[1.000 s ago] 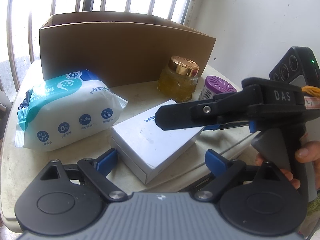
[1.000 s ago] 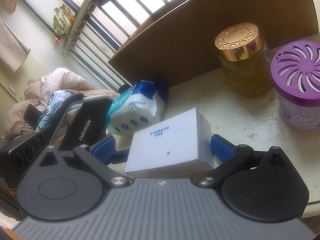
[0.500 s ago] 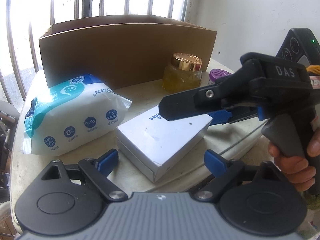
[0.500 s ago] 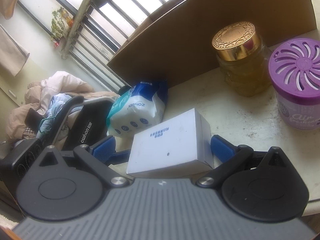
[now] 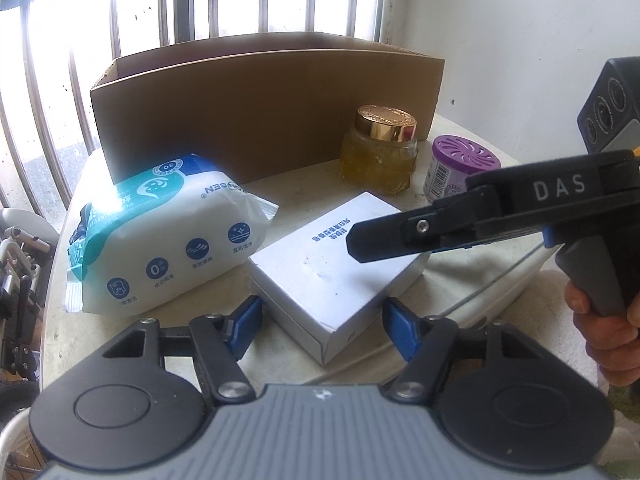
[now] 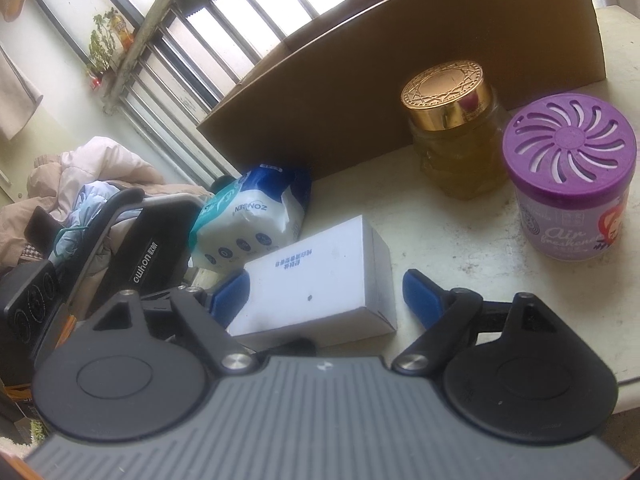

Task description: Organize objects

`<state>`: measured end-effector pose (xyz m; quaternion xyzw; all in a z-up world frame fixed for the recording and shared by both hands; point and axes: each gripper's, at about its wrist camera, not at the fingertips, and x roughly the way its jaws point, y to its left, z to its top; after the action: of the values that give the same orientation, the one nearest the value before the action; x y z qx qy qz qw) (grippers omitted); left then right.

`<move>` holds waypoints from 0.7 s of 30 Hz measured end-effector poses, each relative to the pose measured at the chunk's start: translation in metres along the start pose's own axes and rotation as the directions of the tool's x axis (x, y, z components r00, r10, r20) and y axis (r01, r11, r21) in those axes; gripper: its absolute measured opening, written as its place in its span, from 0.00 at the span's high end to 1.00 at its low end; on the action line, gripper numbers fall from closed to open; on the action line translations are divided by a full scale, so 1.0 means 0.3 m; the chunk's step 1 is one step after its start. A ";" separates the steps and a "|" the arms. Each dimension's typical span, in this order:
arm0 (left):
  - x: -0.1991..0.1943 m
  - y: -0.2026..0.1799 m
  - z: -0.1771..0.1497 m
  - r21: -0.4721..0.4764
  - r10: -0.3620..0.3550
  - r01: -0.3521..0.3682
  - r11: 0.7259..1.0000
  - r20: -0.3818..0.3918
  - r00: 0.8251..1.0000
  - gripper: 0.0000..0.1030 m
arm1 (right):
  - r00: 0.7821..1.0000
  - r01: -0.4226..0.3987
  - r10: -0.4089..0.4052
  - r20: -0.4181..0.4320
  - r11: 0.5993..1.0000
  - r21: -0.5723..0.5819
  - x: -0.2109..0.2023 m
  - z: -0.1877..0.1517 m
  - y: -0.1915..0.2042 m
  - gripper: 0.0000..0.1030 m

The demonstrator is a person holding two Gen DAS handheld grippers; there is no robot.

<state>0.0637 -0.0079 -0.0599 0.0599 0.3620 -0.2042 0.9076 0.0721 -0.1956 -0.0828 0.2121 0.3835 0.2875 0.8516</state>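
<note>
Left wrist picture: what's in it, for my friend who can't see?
The left gripper clamps a white box, while the right gripper, jaws closing, straddles it. Behind: wipes pack, gold-lidded jar, purple air freshener, cardboard box.

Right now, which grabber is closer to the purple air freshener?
Right. The right gripper, jaws closing around the white box, has the air freshener just ahead to its right. The left gripper, shut on the same box, sits on the box's far side from it.

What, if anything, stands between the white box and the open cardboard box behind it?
Nothing visible does. Bare table runs from the white box to the cardboard box; the wipes pack lies left of that line, the gold-lidded jar right.
</note>
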 end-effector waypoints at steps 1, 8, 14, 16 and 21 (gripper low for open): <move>-0.005 0.000 -0.002 0.001 0.001 -0.001 1.000 0.000 1.000 0.35 | 1.000 -0.003 0.003 -0.005 1.000 0.006 0.001 -0.003 -0.002 0.31; -0.012 -0.002 -0.004 0.012 -0.007 0.007 1.000 -0.012 1.000 0.35 | 1.000 0.025 -0.025 -0.007 1.000 -0.008 -0.022 -0.024 0.003 0.41; 0.002 -0.011 0.002 0.030 0.005 -0.005 1.000 -0.017 1.000 0.32 | 1.000 0.004 -0.004 0.000 1.000 0.004 -0.025 -0.024 -0.011 0.41; 0.006 -0.011 0.004 0.027 0.008 -0.007 1.000 -0.016 1.000 0.31 | 1.000 0.004 -0.004 0.000 1.000 -0.009 -0.023 -0.026 -0.006 0.41; 0.011 -0.018 0.005 0.021 0.022 -0.022 1.000 -0.008 1.000 0.29 | 1.000 0.013 -0.013 0.007 0.999 -0.035 -0.016 -0.030 0.007 0.40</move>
<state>0.0645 -0.0143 -0.0610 0.0742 0.3628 -0.1979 0.9076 0.0618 -0.1960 -0.0847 0.1957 0.3770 0.2879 0.8583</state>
